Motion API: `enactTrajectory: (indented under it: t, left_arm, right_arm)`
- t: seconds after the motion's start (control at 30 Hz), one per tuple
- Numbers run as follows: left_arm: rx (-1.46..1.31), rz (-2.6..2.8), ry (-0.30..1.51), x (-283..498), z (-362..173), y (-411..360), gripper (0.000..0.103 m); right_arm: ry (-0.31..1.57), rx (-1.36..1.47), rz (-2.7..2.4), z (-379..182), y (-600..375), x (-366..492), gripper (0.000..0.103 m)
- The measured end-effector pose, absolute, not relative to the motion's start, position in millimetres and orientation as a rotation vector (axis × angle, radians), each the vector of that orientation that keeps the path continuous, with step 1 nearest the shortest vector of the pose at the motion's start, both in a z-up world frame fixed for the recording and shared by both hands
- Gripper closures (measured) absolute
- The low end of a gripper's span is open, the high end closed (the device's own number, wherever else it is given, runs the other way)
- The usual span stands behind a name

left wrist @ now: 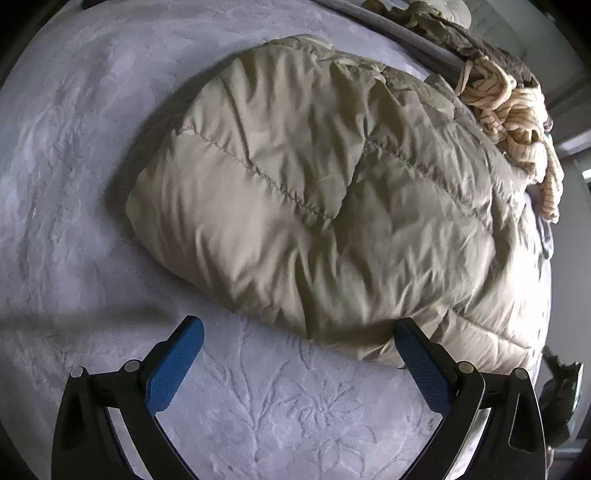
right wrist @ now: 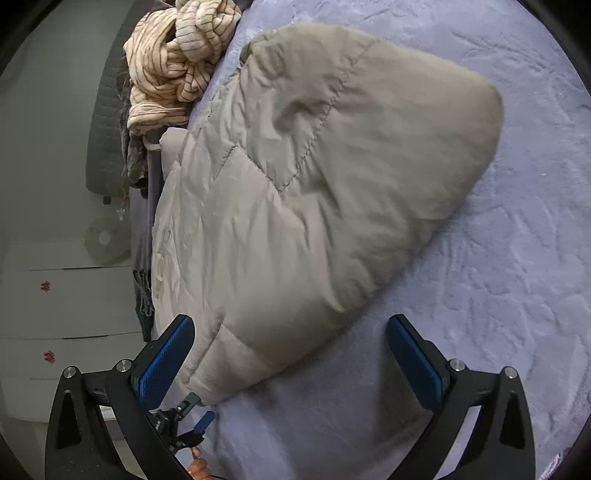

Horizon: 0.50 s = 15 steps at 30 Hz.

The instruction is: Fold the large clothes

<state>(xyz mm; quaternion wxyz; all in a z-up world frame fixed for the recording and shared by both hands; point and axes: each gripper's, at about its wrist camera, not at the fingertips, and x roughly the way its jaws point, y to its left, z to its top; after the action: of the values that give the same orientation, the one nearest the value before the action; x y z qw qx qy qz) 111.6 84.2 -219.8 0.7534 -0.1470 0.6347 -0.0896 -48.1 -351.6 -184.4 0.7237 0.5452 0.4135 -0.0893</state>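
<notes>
Two tools stand wide open and hold nothing, each hanging over a pale lavender bedspread [left wrist: 74, 184] with an embossed leafy pattern. Nearest in the left wrist view, the left tool [left wrist: 299, 332] spreads its blue-padded fingers [left wrist: 173, 365] apart above bare bedspread, with the right-hand pad at the near hem of a beige quilted puffer jacket [left wrist: 295, 192]; whether it touches the fabric cannot be told. In the right wrist view the right tool [right wrist: 291, 334] is spread just as wide, its left pad just beside the jacket's near edge and its right pad over bare bedspread [right wrist: 498, 295]. Only this view shows, low between the right tool's fingers, the other tool [right wrist: 184, 421] and a sliver of the person's hand [right wrist: 199, 469] at the very bottom edge. The puffer jacket [right wrist: 332, 177] lies folded into a rounded bundle on the bed, its stitched seams running across the top, one side lying along the bed's edge. Beyond it, at the far end, a crumpled cream striped garment [left wrist: 513, 110] sits in a heap touching the jacket, seen more fully from the right wrist [right wrist: 177, 62]. Only the left view shows further brownish clothing [left wrist: 461, 33] piled past that heap. Only the right view shows what lies off the bed's side: white drawers [right wrist: 66, 302] with small red marks and a grey quilted panel [right wrist: 107, 122].
</notes>
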Motion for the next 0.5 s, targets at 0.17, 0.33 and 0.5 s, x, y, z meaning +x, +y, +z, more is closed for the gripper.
enactTrajectory:
  t: [0.17,0.33,0.5]
  left_arm:
    - [-0.365,-0.173,1.327,124.8,-216.5,89.5,0.000]
    - [-0.527,-0.189,1.328,131.9,-224.1,104.3,0.000]
    - [-0.718,-0.257,1.348,134.3,-245.1,111.9,0.000]
  right_arm:
    - [0.898,1.242,-0.175,-188.2,-357.9,-34.2,0.000]
    - [0.859,1.296,-0.135,-190.0,-363.3,-24.7,0.000]
    - [0.852,1.327,-0.092,-193.8,-364.8,-9.1,0.000]
